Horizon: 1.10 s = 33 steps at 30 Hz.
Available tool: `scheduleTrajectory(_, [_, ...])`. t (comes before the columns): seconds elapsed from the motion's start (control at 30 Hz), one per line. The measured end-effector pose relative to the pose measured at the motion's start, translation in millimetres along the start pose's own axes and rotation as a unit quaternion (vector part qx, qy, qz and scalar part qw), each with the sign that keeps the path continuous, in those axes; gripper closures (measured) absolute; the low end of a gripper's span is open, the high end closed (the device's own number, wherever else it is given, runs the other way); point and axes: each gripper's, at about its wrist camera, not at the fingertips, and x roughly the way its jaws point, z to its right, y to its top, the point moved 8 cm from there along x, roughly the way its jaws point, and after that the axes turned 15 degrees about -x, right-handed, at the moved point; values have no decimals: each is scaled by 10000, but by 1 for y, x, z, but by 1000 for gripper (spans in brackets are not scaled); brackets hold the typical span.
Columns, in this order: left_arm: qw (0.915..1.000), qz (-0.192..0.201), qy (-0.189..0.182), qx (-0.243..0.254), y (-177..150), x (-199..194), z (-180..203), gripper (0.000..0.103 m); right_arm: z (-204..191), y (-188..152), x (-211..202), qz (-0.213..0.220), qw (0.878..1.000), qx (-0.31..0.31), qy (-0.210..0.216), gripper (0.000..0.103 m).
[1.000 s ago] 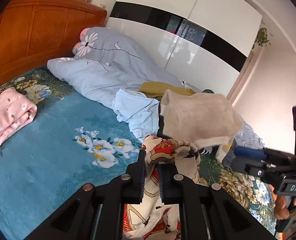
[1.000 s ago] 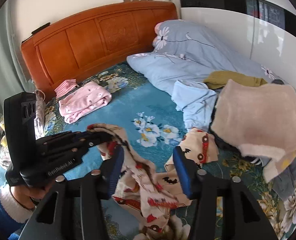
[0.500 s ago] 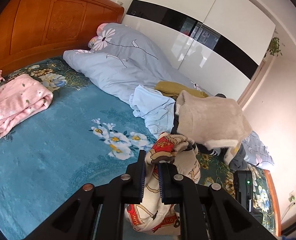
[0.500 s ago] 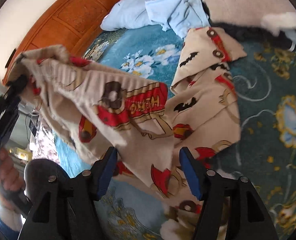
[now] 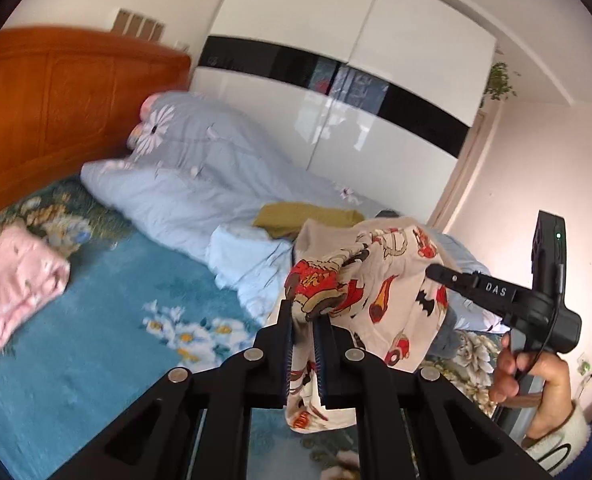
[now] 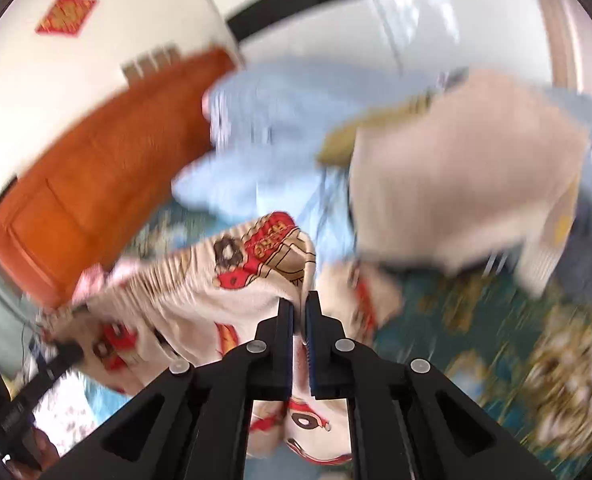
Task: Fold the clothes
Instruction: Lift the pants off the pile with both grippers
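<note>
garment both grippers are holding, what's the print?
Cream garment printed with red cartoon cars and black bats; clearest in the left wrist view.

Blur and cut-offs

Motion blur is smearing the beige garment [image 6: 456, 192]; the printed garment [image 6: 232, 288] is running off the bottom edge.

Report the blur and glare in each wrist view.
Left wrist view: mostly sharp, slight smear on the pink folded garment, window glare on the glossy wardrobe. Right wrist view: heavy motion blur across headboard and bedding; only the right claw stays crisp.
</note>
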Motion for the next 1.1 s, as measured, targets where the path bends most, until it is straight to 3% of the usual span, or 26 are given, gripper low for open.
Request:
scheduleTrajectory(0.07, [9985, 220, -320, 376, 24, -10, 45, 93, 13, 43, -42, 619, 9978, -90, -220, 98])
scheduleTrajectory(0.23, [9863, 448, -1324, 879, 59, -40, 149, 93, 47, 114, -145, 1552, 9835, -406, -833, 98])
scheduleTrajectory(0.3, [9768, 439, -1842, 1001, 64, -56, 190, 93, 59, 132, -185, 1788, 9761, -512, -1125, 98])
scheduleTrajectory(0.43, [9498, 460, -2817, 1283, 72, -100, 259, 93, 76, 170, -272, 2149, 9536, -846, -1931, 98])
scheduleTrajectory(0.53, [9275, 547, -3515, 1152, 89, -143, 285, 94, 63, 205, -341, 2508, 9274, -1343, -2429, 98])
scheduleTrajectory(0.6, [9212, 674, -3708, 967, 105, -167, 284, 94, 46, 237, -372, 2744, 9123, -1656, -2547, 98])
scheduleTrajectory(0.67, [9213, 868, -3703, 813, 122, -186, 272, 94, 23, 263, -386, 2899, 9064, -1860, -2446, 98])
scheduleTrajectory(0.7, [9253, 962, -3600, 707, 129, -192, 261, 94, 12, 275, -389, 2955, 9039, -1964, -2387, 98])
scheduleTrajectory(0.8, [9501, 1006, -2942, 269, 136, -184, 203, 94, -29, 299, -352, 2797, 9080, -2314, -2093, 98])
scheduleTrajectory(0.9, [9773, 848, -1927, -227, 120, -158, 123, 94, -57, 292, -264, 2156, 9245, -2669, -1661, 98])
scheduleTrajectory(0.97, [9881, 552, -1257, -696, 92, -130, 62, 94, -69, 270, -187, 1556, 9411, -2734, -1242, 98])
scheduleTrajectory(1.03, [9902, 222, -631, -1224, 55, -105, 0, 95, -77, 237, -104, 856, 9569, -2674, -744, 98])
scheduleTrajectory(1.1, [9853, -84, -77, -1705, 13, -82, -54, 97, -82, 188, -24, 141, 9672, -2499, -432, 98])
